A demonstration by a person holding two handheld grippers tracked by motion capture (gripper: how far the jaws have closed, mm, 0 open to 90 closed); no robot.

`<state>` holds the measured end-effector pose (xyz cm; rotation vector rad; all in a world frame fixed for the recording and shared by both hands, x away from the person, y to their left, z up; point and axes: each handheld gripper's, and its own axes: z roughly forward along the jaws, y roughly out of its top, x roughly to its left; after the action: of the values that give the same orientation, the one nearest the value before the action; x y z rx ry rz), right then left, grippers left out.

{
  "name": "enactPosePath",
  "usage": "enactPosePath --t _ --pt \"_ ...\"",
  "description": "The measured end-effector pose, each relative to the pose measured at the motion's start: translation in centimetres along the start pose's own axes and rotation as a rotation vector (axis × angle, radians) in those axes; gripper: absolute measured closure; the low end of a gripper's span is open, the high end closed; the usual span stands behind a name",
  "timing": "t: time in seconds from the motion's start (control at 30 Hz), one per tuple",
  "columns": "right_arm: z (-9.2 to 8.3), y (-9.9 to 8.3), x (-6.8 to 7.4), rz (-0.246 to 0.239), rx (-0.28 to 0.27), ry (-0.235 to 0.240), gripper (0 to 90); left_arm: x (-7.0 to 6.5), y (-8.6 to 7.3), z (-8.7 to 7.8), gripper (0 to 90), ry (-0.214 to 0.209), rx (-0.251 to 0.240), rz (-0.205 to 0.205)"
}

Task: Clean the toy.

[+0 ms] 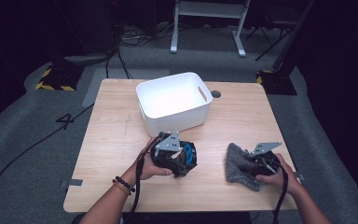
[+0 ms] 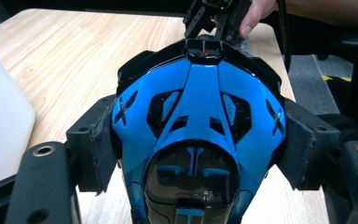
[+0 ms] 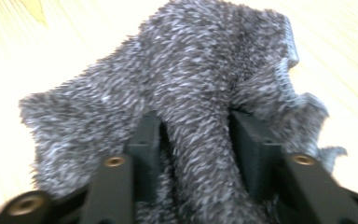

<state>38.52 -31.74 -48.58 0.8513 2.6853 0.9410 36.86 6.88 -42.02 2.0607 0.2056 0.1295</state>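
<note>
A dark room with grey carpet surrounds one light wooden table (image 1: 116, 140). On it stand one white bin (image 1: 173, 101), one blue-and-black helmet-like object (image 2: 198, 121) and one grey fuzzy cloth (image 3: 186, 79). In front of the bin, the left gripper (image 1: 175, 156) clamps the blue object; farther right of the bin, the right gripper (image 1: 261, 164) pinches a fold of the cloth. The cloth's near edge is cut off and blurred.

i see a glossy blue-and-black helmet-like toy (image 2: 198, 135) near my table edge at about 7 o'clock of the table's middle, raised off the wood. at 4 o'clock a fuzzy grey cloth (image 3: 186, 88) lies crumpled, one fold bunched upward.
</note>
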Motion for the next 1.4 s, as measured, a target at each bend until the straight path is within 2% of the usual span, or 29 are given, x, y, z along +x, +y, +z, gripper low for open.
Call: enactPosePath --t 0.13,0.3,0.63,0.83,0.93,0.97,1.0,1.1,1.27,1.4 --pt "0.0 -0.1 -0.2 0.002 -0.018 0.005 69.6 0.1 0.0 0.0 25.4 0.0 -0.012 -0.004" --pt "0.1 -0.2 -0.1 -0.002 -0.04 0.008 73.7 0.1 0.1 0.0 25.4 0.001 -0.022 -0.003" --pt "-0.4 0.6 0.4 -0.018 -0.17 0.071 75.3 0.4 0.2 -0.2 25.4 0.001 -0.045 -0.011" --pt "-1.8 2.2 1.1 -0.022 -0.319 0.129 75.3 0.5 0.3 -0.2 25.4 0.003 -0.059 -0.015" --pt "-2.3 3.2 1.7 -0.038 -0.382 0.162 75.3 0.5 0.5 -0.1 25.4 -0.003 -0.064 -0.01" --pt "-2.3 3.2 1.7 -0.038 -0.382 0.162 75.3 0.5 0.5 -0.1 25.4 -0.003 -0.064 -0.01" --pt "-2.6 4.0 2.2 -0.059 -0.425 0.18 75.3 0.4 0.6 0.1 25.4 -0.006 -0.066 -0.006" --pt "-3.0 5.3 2.9 -0.077 -0.494 0.232 75.3 0.4 0.8 0.3 25.5 -0.014 -0.067 0.001" --pt "-2.8 6.8 4.2 -0.101 -0.554 0.303 75.3 0.4 1.3 0.6 25.4 -0.025 -0.081 0.012" --pt "-2.3 8.2 5.0 -0.128 -0.566 0.327 75.2 0.4 1.7 0.7 25.4 -0.036 -0.098 0.022"
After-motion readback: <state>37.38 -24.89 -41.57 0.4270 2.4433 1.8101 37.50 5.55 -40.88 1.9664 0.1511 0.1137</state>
